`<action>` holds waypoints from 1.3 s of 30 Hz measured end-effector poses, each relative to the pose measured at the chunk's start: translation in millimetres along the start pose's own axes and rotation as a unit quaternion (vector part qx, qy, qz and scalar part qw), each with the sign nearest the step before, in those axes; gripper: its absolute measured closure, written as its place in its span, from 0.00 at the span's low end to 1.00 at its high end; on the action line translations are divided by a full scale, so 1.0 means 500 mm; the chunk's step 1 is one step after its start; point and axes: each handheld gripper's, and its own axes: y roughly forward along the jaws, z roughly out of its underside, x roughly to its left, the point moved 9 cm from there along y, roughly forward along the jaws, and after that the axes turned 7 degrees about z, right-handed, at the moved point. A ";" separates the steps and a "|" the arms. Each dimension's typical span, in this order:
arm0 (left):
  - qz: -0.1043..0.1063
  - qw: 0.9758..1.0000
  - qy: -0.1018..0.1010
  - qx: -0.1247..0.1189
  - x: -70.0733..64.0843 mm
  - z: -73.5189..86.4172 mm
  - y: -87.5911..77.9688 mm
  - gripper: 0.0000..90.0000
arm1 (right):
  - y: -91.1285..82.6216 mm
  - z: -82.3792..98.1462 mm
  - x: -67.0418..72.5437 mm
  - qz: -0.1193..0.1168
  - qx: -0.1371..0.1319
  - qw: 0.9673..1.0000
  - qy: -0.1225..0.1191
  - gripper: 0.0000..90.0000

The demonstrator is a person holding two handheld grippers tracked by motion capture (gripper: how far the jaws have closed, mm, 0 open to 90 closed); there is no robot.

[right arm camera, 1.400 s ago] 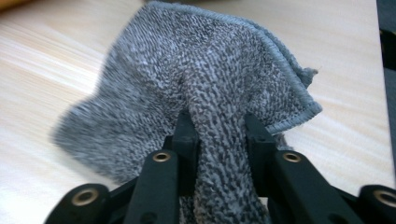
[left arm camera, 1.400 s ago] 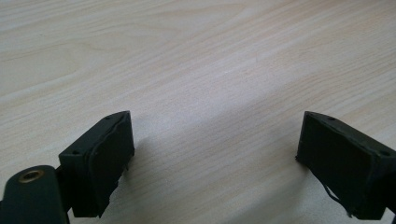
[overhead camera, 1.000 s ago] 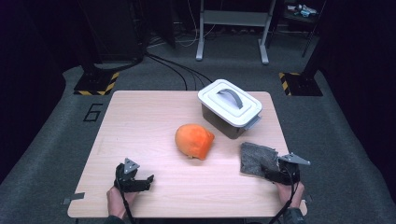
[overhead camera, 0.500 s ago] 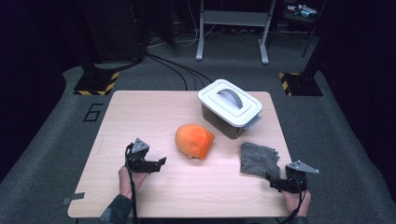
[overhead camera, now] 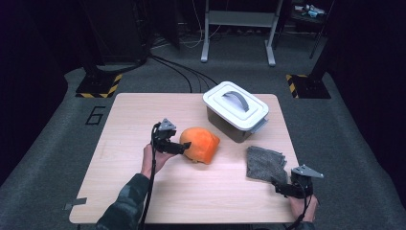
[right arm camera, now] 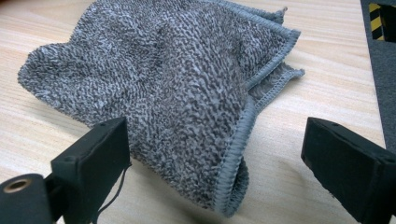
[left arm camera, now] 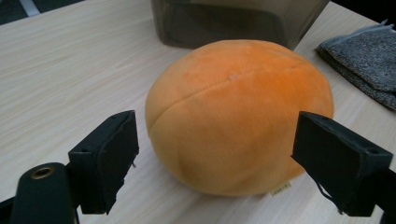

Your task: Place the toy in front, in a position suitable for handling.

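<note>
We see the grey lidded box (overhead camera: 235, 111) shut, contents hidden, orange plush (overhead camera: 201, 143) lying widthwise, left tool (overhead camera: 184, 145) spread around it, right tool (overhead camera: 277, 186) gaping just short of the grey cloth (overhead camera: 264, 163)

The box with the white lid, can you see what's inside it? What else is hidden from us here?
- Inside of the box: hidden in the high view by its white lid.
- Tiny tag under the orange plush ball: too small to read in the left gripper view.
- Far side of the ball: hidden by the ball itself.
- Underside of the folded grey cloth: covered by its own top layer in the right gripper view.
</note>
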 end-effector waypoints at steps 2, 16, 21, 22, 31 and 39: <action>0.012 1.000 -0.002 0.010 -0.001 0.002 0.015 0.17 | -0.002 0.000 -0.001 0.002 -0.002 1.000 0.002 0.09; 0.013 1.000 -0.011 0.005 -0.012 0.033 0.063 0.67 | -0.003 -0.001 -0.001 0.004 -0.007 1.000 0.002 0.11; 0.006 1.000 -0.014 -0.004 -0.016 0.029 0.058 0.76 | -0.001 -0.001 -0.002 0.008 -0.005 1.000 -0.001 0.12; 0.006 1.000 -0.014 -0.008 -0.017 0.027 0.056 0.77 | 0.000 -0.001 -0.001 0.010 -0.004 1.000 0.000 0.12; 0.022 0.998 -0.043 -0.032 -0.043 0.020 0.037 0.81 | -0.001 -0.001 -0.002 0.011 -0.006 1.000 -0.001 0.12; 0.035 0.996 -0.063 -0.048 -0.071 0.027 0.018 0.82 | -0.001 0.000 -0.002 0.011 -0.004 1.000 -0.001 0.12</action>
